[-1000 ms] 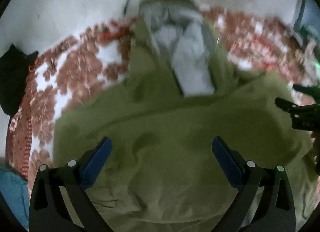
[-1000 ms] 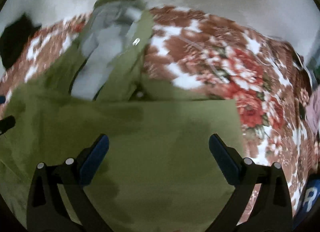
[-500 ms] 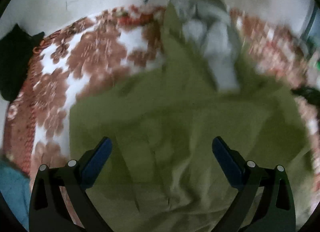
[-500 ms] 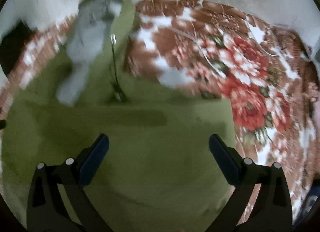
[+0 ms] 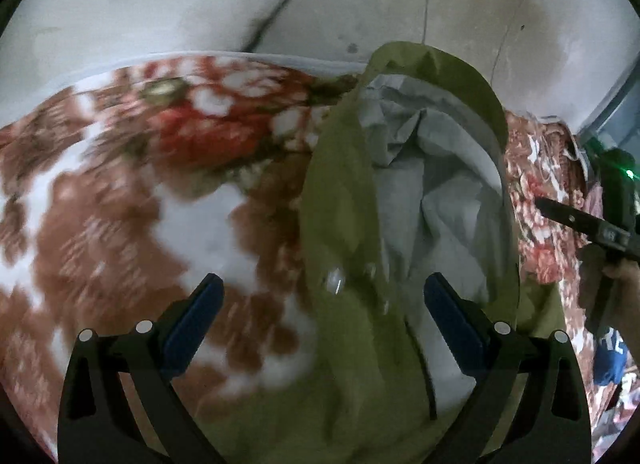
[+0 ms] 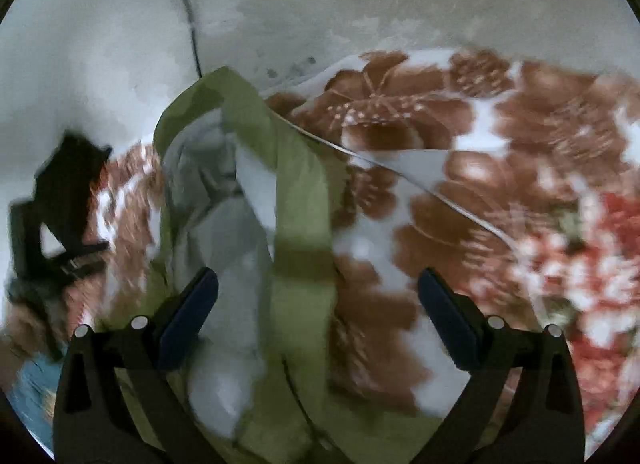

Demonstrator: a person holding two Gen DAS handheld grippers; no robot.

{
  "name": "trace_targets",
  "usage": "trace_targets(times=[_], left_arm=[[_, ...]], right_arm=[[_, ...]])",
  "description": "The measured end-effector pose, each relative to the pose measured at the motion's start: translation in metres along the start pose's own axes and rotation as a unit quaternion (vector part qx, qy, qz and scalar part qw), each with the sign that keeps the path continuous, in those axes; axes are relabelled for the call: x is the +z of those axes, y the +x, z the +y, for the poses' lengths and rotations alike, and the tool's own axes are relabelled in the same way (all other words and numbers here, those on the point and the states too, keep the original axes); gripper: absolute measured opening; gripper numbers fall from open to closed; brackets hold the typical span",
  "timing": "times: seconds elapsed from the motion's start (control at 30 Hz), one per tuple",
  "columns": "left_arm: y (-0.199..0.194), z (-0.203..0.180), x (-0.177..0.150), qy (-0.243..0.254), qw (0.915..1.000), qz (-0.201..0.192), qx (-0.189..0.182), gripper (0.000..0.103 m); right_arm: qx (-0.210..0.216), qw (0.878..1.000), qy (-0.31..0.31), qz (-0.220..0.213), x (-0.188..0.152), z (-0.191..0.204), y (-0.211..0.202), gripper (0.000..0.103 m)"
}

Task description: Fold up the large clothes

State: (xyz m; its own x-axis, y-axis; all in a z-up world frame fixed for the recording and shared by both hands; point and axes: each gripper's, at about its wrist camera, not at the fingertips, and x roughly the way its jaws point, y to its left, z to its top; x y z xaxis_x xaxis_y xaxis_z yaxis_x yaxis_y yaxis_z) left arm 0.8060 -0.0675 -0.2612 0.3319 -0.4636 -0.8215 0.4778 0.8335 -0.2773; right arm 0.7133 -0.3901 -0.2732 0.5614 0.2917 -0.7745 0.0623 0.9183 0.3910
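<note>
Floral bedspread (image 5: 120, 223) covers the bed; the green jacket (image 5: 344, 199), grey lining (image 5: 440, 191) exposed, runs from 6 to 12 o'clock; left tongs (image 5: 322, 318) and right tongs (image 6: 318, 310) stand apart, empty.

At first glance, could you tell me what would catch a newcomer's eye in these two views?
The olive-green jacket with its pale grey lining lies opened on the brown and red floral blanket, running up the middle toward the wall. Both the left gripper and the right gripper stand wide open above it, holding nothing.
</note>
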Motion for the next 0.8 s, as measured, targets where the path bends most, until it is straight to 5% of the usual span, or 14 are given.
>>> trace_targets(times=[0.07, 0.1, 0.13, 0.37, 0.47, 0.53, 0.57, 0.63, 0.8], left_arm=[[0.020, 0.007, 0.017, -0.018, 0.9994, 0.001, -0.030, 0.093], [0.029, 0.012, 0.025, -0.025, 0.9988, 0.004, -0.043, 0.077], [0.035, 0.016, 0.032, -0.031, 0.9987, 0.001, -0.041, 0.072], [0.069, 0.035, 0.058, -0.057, 0.9949, 0.016, -0.082, 0.083], [0.092, 0.031, 0.058, -0.047, 0.9922, 0.053, -0.102, 0.077], [0.104, 0.028, 0.055, -0.038, 0.9905, 0.071, -0.111, 0.050], [0.109, 0.023, 0.053, -0.028, 0.9901, 0.078, -0.113, 0.045], [0.111, 0.015, 0.051, -0.016, 0.9893, 0.081, -0.120, 0.019], [0.065, -0.014, 0.044, 0.036, 0.9847, 0.031, -0.168, 0.010]], right_arm=[[0.026, 0.999, 0.027, 0.015, 0.015, -0.007, 0.023, 0.079], [0.033, 0.999, 0.030, 0.021, 0.018, -0.009, 0.030, 0.074], [0.044, 0.998, 0.035, 0.027, 0.023, -0.011, 0.039, 0.074], [0.089, 0.994, 0.025, 0.058, 0.030, -0.012, 0.079, 0.073], [0.105, 0.993, 0.000, 0.060, 0.033, -0.005, 0.091, 0.047], [0.092, 0.993, -0.016, 0.074, 0.032, 0.000, 0.103, 0.022], [0.087, 0.993, -0.022, 0.079, 0.030, 0.002, 0.106, 0.015], [0.078, 0.993, -0.051, 0.075, 0.026, 0.010, 0.107, 0.007], [0.063, 0.991, -0.118, 0.023, 0.020, 0.032, 0.068, 0.004]])
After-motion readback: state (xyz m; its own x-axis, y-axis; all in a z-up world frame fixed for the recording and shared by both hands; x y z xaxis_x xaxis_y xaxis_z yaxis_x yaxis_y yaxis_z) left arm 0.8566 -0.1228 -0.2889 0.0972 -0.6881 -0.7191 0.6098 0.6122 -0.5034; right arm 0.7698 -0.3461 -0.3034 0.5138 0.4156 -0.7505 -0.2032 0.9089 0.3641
